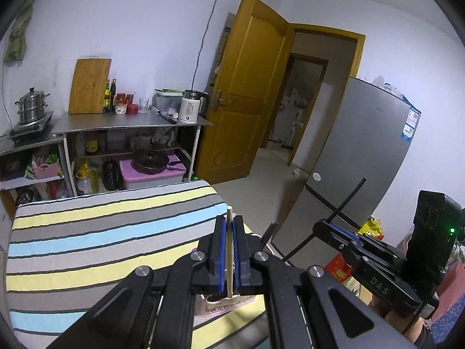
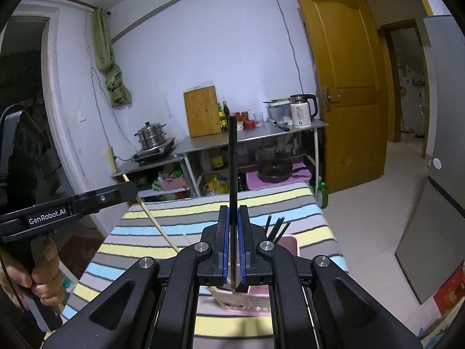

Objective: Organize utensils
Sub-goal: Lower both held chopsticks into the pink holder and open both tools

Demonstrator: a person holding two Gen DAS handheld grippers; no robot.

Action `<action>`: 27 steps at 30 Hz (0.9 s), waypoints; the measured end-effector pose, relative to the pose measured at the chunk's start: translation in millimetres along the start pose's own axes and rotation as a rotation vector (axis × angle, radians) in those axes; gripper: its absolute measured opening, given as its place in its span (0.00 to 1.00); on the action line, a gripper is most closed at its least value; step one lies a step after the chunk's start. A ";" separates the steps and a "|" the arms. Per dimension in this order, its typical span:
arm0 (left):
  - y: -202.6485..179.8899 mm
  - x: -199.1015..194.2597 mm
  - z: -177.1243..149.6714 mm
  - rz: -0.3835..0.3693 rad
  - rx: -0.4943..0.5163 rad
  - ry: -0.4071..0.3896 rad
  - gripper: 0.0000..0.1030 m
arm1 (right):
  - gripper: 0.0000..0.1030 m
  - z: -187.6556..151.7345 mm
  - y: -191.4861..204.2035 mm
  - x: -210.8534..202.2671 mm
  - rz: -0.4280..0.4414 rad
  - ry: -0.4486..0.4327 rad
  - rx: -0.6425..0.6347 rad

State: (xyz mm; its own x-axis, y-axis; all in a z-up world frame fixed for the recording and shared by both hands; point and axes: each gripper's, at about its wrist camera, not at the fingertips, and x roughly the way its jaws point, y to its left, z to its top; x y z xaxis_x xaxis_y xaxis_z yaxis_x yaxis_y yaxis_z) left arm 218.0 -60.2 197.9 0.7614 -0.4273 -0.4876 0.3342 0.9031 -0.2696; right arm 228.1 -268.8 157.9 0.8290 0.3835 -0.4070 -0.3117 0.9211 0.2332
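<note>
My left hand-held gripper (image 1: pixel 229 250) is clamped on one pale wooden chopstick (image 1: pixel 230 257), a thin round stick standing between its blue ribbed pads. My right hand-held gripper (image 2: pixel 233 241) is clamped on one black chopstick (image 2: pixel 232 180), smooth, slim and upright. Both hang above the bed (image 2: pixel 203 203), whose soft cover runs in yellow, blue, grey and white stripes. Below them, near the bed's near edge, sits a pink holder (image 2: pixel 287 242) with three more black chopsticks (image 2: pixel 277 226) poking out.
</note>
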 end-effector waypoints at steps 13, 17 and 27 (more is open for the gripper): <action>21.6 56.6 -20.3 0.028 -0.016 0.073 0.04 | 0.05 -24.5 -13.8 42.8 -0.005 0.069 0.041; 27.0 69.4 -30.2 0.032 -0.018 0.100 0.04 | 0.05 -33.4 -15.9 53.2 -0.008 0.095 0.045; 33.6 85.7 -53.3 0.019 -0.027 0.152 0.04 | 0.05 -54.3 -17.4 70.3 -0.008 0.156 0.048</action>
State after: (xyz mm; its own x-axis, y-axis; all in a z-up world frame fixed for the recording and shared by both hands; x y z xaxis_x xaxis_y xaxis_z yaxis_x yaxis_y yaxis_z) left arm 264.8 -68.8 102.8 0.6740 -0.4135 -0.6122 0.3040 0.9105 -0.2803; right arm 266.6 -254.3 77.3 0.7483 0.3851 -0.5402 -0.2796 0.9215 0.2696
